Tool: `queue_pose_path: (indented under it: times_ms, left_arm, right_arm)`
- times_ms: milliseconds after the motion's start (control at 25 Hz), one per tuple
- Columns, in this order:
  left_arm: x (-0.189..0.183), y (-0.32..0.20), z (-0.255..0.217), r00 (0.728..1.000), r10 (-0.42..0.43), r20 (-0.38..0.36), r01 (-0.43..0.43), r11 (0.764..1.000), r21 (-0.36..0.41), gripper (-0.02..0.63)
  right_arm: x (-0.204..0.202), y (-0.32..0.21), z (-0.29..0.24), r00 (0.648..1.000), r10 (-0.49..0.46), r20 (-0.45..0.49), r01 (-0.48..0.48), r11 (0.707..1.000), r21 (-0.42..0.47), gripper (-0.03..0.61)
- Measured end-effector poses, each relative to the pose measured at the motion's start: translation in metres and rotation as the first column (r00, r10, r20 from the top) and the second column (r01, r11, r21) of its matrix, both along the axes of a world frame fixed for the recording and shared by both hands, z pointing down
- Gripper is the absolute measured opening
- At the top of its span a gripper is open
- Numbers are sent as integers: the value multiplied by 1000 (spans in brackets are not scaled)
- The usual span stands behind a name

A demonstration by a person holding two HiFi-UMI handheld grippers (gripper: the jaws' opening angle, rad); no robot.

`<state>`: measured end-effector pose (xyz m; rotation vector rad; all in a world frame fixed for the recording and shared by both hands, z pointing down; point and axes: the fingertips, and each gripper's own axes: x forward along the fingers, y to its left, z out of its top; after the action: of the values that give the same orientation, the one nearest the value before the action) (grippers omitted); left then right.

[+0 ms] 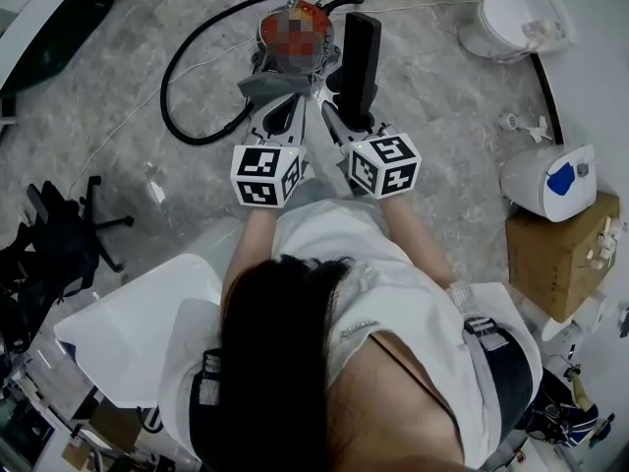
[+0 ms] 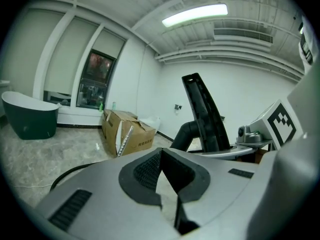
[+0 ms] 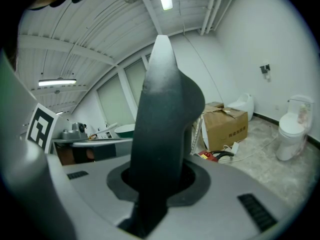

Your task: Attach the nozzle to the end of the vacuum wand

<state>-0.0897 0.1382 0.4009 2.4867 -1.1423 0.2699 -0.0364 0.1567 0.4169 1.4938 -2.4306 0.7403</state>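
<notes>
**Nozzle gripped in the right tongs, wand end not yet met**

On the grey marbled floor point(image 1: 442, 116) a round vacuum canister with a red top point(image 1: 267, 23) is seen just ahead of the person. Its black corrugated hose point(image 1: 175, 91) is looped off to the left. A slim silvery metal tube point(image 2: 123, 140), judged to be the wand, is propped against a brown cardboard box point(image 2: 137, 134) beyond the canister. Its free end cannot be made out clearly.

The long flat black plastic nozzle point(image 3: 165, 104) is held upright, well apart from that tube, by the right tongs point(image 3: 159, 181). Their jaws are closed part-way on its lower stem. The left tongs point(image 2: 161, 159) are fully closed, with nothing between the pads.

The step in hand is judged to be the carrying of the nozzle to the wand. It is best done if the empty left tongs are opened and the wand is gripped near its free end, so that it is steadied and kept from sliding off the box. The nozzle's socket should then be lined up along the tube's axis, not at a slant, and pushed straight on until it is seated. With the grip so low on the stem, the nozzle can be levered round between the pads. The push is therefore best kept slow and in line.
</notes>
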Motion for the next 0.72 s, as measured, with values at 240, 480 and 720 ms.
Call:
queue_pose_path:
  times_ms: [240, 480, 720]
  left_arm:
    - [-8, -13, 3, 1000, 8, 0, -8, 1000, -9, 2]
    - [-17, -22, 3, 1000, 8, 8, -8, 1000, -13, 2]
    - [-13, -24, -2, 1000, 14, 0, -14, 1000, 6, 2]
  right_arm:
    - [-7, -13, 2, 1000, 20, 6, -20, 1000, -3, 92]
    - [-13, -22, 2, 999, 37, 4, -37, 999, -1, 92]
    - [-5, -23, -1, 997, 63, 35, -63, 998, 6, 92]
